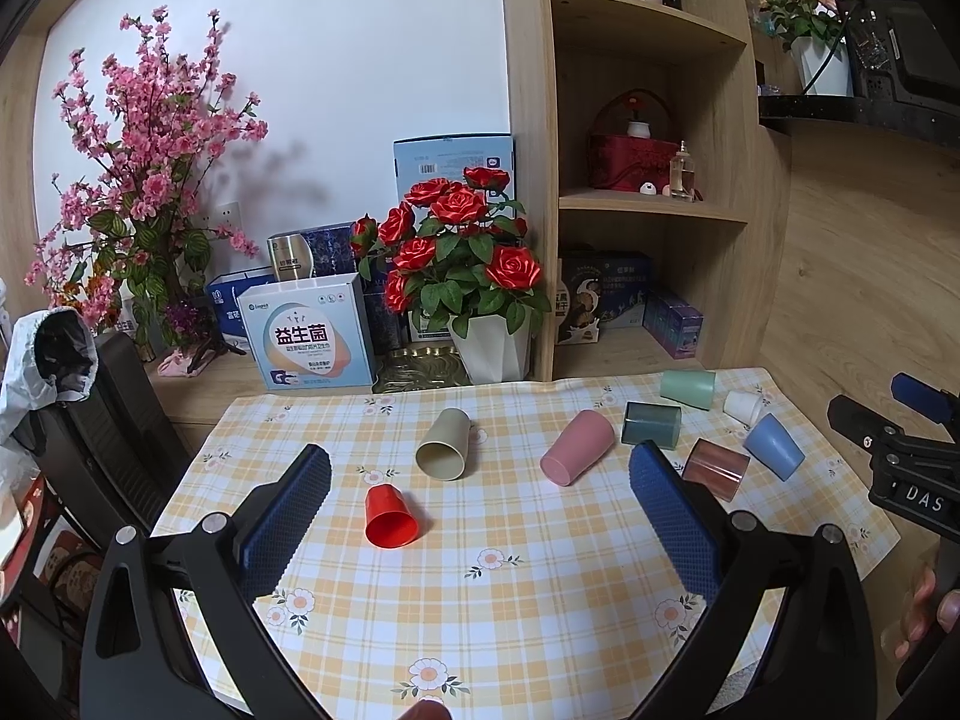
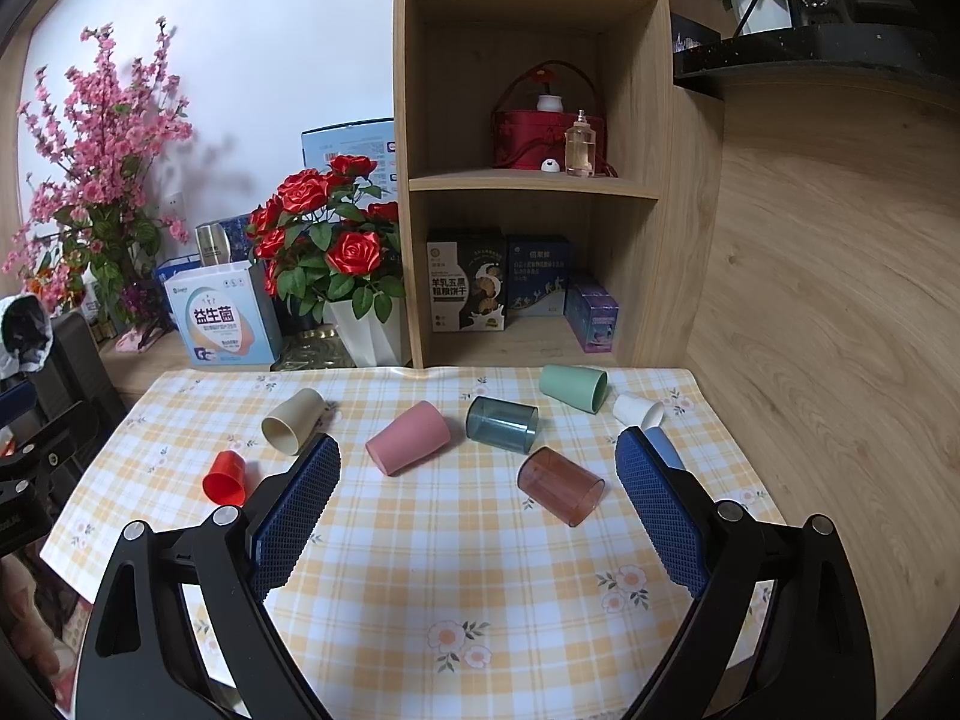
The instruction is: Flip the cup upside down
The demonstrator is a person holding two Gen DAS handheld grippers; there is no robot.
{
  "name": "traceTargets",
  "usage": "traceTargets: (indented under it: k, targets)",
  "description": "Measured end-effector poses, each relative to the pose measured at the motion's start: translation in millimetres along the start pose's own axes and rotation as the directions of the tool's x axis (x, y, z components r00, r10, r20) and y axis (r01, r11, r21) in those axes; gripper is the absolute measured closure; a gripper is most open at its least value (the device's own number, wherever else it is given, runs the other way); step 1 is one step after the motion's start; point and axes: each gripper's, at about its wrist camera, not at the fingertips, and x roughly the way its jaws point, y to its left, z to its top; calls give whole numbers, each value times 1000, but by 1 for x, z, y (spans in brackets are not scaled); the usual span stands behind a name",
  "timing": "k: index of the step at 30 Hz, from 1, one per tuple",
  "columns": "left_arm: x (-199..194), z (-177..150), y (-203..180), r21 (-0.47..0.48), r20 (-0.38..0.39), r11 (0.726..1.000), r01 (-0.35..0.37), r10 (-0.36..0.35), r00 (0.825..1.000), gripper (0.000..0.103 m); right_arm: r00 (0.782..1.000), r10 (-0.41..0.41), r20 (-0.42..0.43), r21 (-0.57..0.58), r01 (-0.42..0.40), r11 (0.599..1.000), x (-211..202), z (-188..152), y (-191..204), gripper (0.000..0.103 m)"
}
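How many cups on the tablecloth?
8, all on their sides: red, beige, pink, teal, brown, blue, green, white.

A: Where is there room to pass?
B: The near half of the checked tablecloth (image 2: 480, 588) lies bare.
A: And the obstacles?
B: Tipped cups crowd the far half; rose pot (image 2: 366, 330) and shelf unit (image 2: 651, 192) stand just behind.

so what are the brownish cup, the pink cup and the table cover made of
Brownish cup: probably clear tinted plastic, since the checks show through its wall; glossy.
Pink cup: opaque, matte, with no sharp highlights; likely plastic, possibly a fibre-blend plastic.
Table cover: looks like printed vinyl or oilcloth, with a faint sheen and a smooth, thin edge; coated fabric can't be ruled out.
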Motion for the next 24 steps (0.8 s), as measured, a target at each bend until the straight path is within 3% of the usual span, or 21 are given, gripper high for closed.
traceTargets:
  k: [16, 24]
  targets:
    - [7, -4, 1, -17, -17, 1000, 11, -11, 1000, 6, 1000, 5, -5, 2, -5, 1000, 1, -5, 2, 13]
    - [33, -11, 21, -31, -47, 999, -9, 7, 999, 6, 1000, -8, -27, 13, 8, 1000, 27, -12, -5, 13]
